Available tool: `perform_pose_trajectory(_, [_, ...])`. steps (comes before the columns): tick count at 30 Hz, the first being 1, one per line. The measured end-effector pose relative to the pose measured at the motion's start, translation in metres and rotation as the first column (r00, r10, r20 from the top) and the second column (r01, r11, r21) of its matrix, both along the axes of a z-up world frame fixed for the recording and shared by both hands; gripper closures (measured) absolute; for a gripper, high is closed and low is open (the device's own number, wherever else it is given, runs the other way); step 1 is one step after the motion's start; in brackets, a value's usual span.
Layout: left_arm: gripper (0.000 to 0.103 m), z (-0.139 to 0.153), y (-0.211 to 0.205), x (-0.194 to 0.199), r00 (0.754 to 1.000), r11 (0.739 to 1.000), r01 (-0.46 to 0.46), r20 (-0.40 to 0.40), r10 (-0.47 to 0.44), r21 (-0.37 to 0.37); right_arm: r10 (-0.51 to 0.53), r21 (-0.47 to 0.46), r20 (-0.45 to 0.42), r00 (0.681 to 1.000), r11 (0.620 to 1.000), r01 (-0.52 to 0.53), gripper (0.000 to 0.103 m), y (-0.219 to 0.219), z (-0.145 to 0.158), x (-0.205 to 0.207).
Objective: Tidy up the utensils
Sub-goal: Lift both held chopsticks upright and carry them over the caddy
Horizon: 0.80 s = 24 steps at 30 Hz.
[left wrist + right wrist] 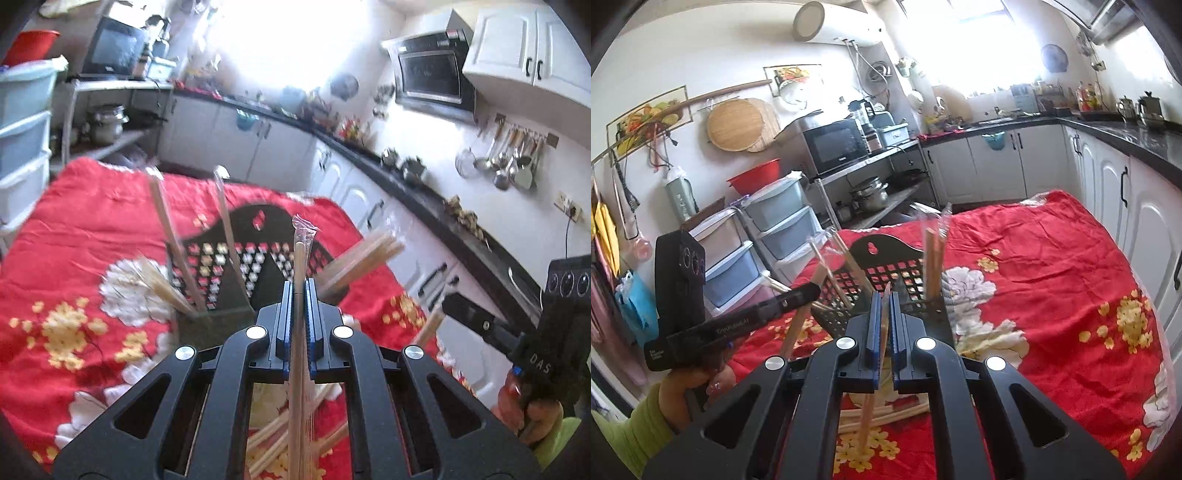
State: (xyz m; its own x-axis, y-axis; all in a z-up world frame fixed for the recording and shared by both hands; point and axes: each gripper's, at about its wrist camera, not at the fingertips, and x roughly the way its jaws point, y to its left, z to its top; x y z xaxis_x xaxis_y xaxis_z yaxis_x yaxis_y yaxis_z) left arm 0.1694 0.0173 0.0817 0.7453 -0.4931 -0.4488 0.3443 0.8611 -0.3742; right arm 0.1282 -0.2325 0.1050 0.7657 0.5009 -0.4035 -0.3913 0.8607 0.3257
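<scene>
The left gripper [299, 286] pinches a wrapped chopstick [300, 254] upright, just in front of the black basket [236, 266]. The right gripper [884, 299] pinches another chopstick [882, 325], also before the basket.

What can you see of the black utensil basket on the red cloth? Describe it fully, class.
The black basket looks like plastic, with lattice walls showing the cloth through square holes, and a raised arched back panel with a keyhole-shaped hanging hole. It stands on the red floral cloth, just beyond both grippers. Several wrapped chopsticks stand or lean inside it, some upright at one end, others tilted outward at the other. Neither gripper touches it.
</scene>
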Motion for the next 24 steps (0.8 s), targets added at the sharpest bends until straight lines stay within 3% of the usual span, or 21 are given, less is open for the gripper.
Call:
perform_pose_trajectory(11, [0.100, 0.034, 0.034, -0.008, 0.973, 0.980, -0.165, 0.146, 0.180, -0.109, 0.047, -0.002, 0.081, 0.996, 0.999, -0.047, 0.099, 0.014, 0.031, -0.002])
perform_pose_trajectory(24, [0.100, 0.066, 0.035, 0.001, 0.899, 0.937, -0.299, 0.277, 0.340, -0.181, 0.048, -0.014, 0.206, 0.977, 0.999, -0.046, 0.099, 0.022, 0.070, 0.005])
